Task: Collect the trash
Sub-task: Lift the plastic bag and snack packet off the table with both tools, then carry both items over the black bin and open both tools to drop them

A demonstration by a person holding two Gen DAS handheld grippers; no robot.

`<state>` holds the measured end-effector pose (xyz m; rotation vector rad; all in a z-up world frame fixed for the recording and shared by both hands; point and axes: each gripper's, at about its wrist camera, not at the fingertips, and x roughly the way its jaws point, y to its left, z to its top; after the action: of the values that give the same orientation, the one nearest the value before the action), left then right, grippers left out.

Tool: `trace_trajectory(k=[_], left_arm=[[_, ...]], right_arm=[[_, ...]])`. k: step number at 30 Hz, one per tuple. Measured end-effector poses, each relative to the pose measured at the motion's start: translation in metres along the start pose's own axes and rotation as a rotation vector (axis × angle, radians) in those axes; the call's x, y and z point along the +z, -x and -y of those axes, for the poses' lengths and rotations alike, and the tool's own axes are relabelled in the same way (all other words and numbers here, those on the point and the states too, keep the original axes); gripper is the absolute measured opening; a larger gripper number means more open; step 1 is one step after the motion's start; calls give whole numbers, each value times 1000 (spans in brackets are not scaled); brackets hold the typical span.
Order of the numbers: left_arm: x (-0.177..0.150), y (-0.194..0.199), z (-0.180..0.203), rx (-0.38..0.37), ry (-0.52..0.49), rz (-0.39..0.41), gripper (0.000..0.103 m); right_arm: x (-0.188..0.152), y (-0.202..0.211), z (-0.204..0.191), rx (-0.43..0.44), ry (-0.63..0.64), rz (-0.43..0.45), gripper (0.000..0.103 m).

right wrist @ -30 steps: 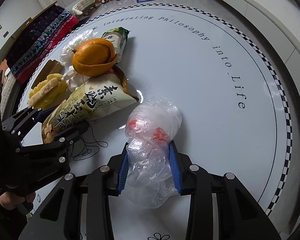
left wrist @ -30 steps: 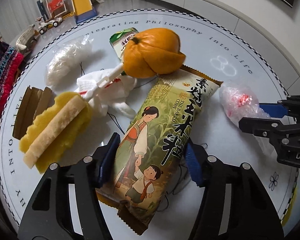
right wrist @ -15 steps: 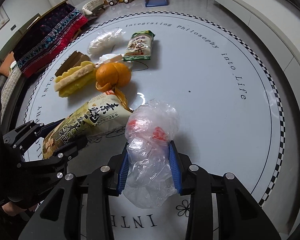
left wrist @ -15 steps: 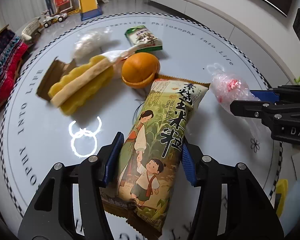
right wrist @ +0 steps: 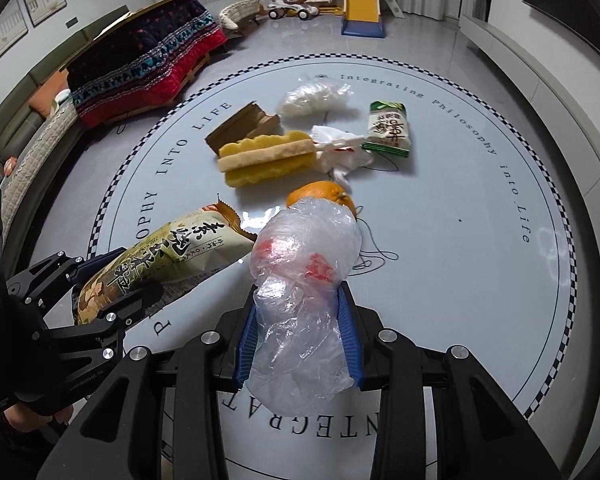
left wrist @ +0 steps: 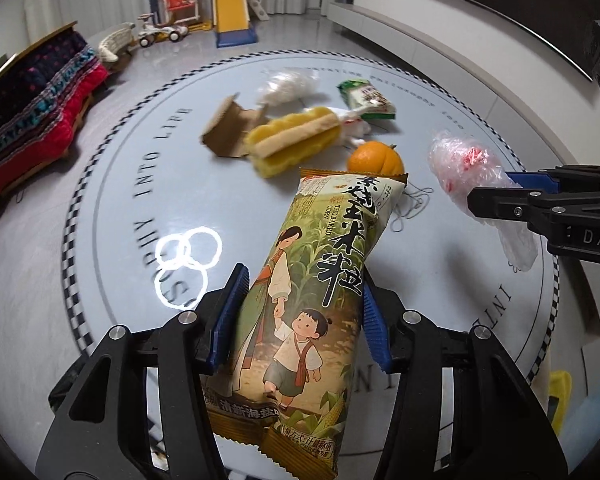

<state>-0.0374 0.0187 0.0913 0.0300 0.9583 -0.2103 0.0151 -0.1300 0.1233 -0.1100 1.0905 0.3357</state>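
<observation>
My left gripper (left wrist: 300, 304) is shut on a green-and-tan corn snack bag (left wrist: 328, 280), held off the round white table (left wrist: 120, 184) with its far end pointing at the pile. In the right wrist view the same gripper (right wrist: 96, 280) and bag (right wrist: 168, 256) show at the left. My right gripper (right wrist: 298, 300) is shut on a crumpled clear plastic bag (right wrist: 304, 280) with red scraps inside, also lifted. From the left wrist view it (left wrist: 496, 190) reaches in at the right edge with that plastic bag (left wrist: 464, 168).
On the table lie an orange peel (right wrist: 320, 194), a yellow-and-beige spongy piece (right wrist: 266, 156), brown cardboard (right wrist: 240, 126), white tissue (right wrist: 336, 148), a green packet (right wrist: 388, 130), a white plastic wad (right wrist: 314, 98) and thin thread (right wrist: 376, 252). A red-blanketed bench (right wrist: 148, 68) stands left, a toy slide (right wrist: 362, 8) beyond.
Both grippers have drawn back and risen from the pile with their loads. The orange peel no longer touches the snack bag, and the pile looks smaller and farther away.
</observation>
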Motion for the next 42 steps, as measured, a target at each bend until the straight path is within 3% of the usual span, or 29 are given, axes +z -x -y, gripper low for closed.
trace_trajectory(k=[15,29,38,39,41,42], left_arm=[[-63,67,-92,142,189,69,52],[-171,120,-190,319,464,46,52],[-232,151,-235,408,616,42,52],[-238,154,-239,428,627,38,53],[-245,159,-246,472,648,40,82],[-249,165,-248,505,667,65,97]], right_arm=[[-1,-9,-131,123,197,-3,38],[-24,-29,-278,255,450,-65,38],[-43,-49,-346,333,554,-126,38],[-45,-51,-354,336,573,-129,40],[-48,-52,-369,333,595,-109,69],[-48,-51,-372,337,583,-94,73]])
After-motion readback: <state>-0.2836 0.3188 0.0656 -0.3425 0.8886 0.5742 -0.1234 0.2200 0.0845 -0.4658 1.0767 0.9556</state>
